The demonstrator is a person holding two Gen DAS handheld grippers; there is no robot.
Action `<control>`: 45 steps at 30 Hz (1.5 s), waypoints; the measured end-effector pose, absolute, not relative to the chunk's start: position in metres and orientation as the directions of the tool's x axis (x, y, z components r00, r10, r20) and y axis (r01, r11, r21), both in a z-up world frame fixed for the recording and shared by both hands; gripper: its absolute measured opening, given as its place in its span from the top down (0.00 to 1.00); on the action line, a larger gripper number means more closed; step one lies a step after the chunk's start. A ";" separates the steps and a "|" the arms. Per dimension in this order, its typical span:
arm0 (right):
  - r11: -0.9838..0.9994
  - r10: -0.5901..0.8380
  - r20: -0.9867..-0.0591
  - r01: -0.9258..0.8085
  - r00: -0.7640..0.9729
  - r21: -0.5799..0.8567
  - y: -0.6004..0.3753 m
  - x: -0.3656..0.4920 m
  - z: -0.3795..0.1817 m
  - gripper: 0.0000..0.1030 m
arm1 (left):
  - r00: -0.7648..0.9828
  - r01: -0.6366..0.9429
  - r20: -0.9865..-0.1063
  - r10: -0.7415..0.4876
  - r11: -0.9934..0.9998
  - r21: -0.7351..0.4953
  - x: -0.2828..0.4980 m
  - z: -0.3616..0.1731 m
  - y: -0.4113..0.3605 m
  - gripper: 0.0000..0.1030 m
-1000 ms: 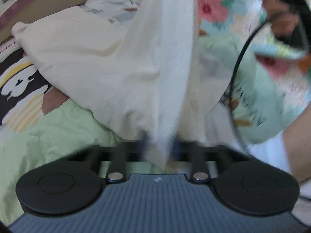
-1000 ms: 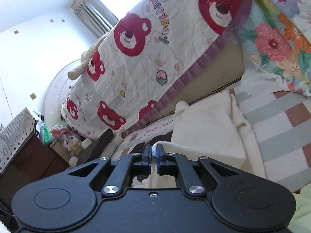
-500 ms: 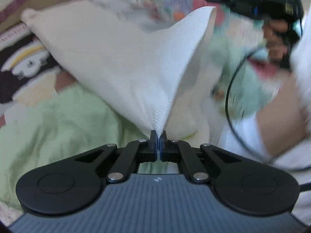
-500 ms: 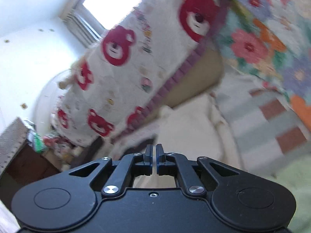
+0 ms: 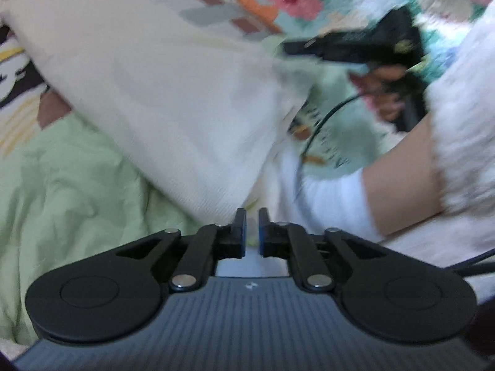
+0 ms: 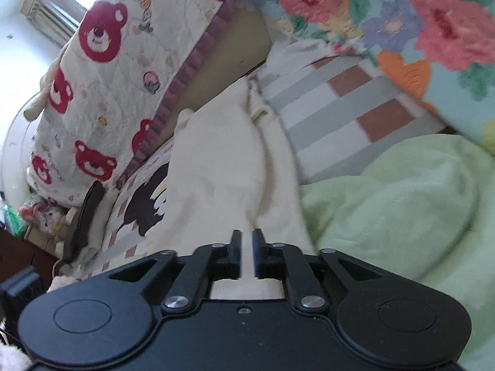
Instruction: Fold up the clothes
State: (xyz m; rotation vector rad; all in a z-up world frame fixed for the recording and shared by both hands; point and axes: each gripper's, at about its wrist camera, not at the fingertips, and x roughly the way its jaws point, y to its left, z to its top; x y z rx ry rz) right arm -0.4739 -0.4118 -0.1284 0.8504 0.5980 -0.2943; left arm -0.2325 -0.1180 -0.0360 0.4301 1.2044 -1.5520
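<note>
While lying doubled on the bed, cream garment (image 5: pixel 161 92) beside green blanket (image 6: pixel 402 204).
Left gripper (image 5: pixel 252 227) and right gripper (image 6: pixel 246 252) slightly apart, gripping nothing; could snag cloth, spoiling fold.

The left black two-finger hand-held gripper (image 5: pixel 252 227) points forward and slightly down, its jaws parted by a narrow gap with nothing clamped between them. The right black two-finger hand-held gripper (image 6: pixel 246 249) likewise has its jaws slightly apart, a thin slot showing between the blue-lined pads. In the left wrist view the right device appears blurred at upper right, gripped by the person's hand (image 5: pixel 386 92), with a bare forearm (image 5: pixel 402 170) leading back to a fuzzy white sleeve (image 5: pixel 464 117).
</note>
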 end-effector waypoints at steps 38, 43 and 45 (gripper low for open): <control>0.633 0.236 -0.365 0.142 0.901 0.761 -0.394 -0.445 -0.137 0.95 | 0.127 0.838 -0.861 -0.492 0.518 -0.173 -0.057 -0.107 -0.437 0.96; 0.655 0.236 -0.380 0.142 0.894 0.742 -0.391 -0.435 -0.133 0.95 | 0.019 0.767 -0.871 -0.490 0.567 -0.302 -0.041 -0.099 -0.430 0.56; 0.650 0.234 -0.378 0.145 0.896 0.746 -0.391 -0.433 -0.134 0.95 | -0.057 0.763 -0.881 -0.470 0.548 -0.342 -0.045 -0.100 -0.434 0.45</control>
